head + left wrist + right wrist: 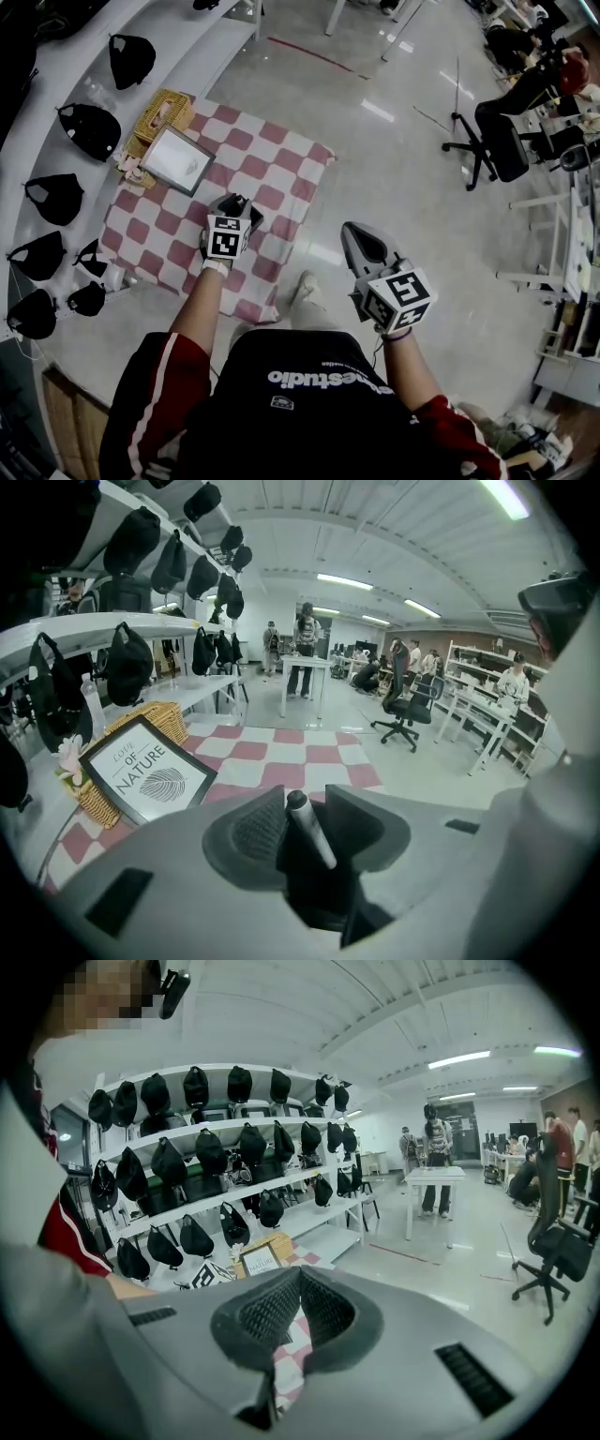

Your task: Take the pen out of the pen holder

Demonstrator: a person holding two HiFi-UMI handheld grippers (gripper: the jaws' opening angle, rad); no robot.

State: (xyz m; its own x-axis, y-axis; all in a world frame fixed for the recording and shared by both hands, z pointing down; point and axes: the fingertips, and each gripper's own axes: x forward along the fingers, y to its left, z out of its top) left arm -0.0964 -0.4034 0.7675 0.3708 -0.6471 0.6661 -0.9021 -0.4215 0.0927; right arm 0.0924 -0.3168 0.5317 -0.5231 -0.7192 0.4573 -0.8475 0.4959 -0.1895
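Note:
My left gripper [239, 204] hangs over the red-and-white checked cloth [281, 169], near its front. In the left gripper view its jaws [305, 803] are shut on a pale pen with a black end [315, 834], which stands tilted between the pads. A dark space lies below the pen, and I cannot make out a pen holder in any view. My right gripper [364, 242] is held over the bare floor to the right of the cloth. Its ribbed pads [272, 1312] meet at the tips with nothing between them.
A framed "Love of Nature" picture [178, 159] [150, 772] leans on a wicker basket [161, 112] at the cloth's far left corner. White shelves with black caps [89, 131] run along the left. An office chair [492, 141] and white tables stand at the far right.

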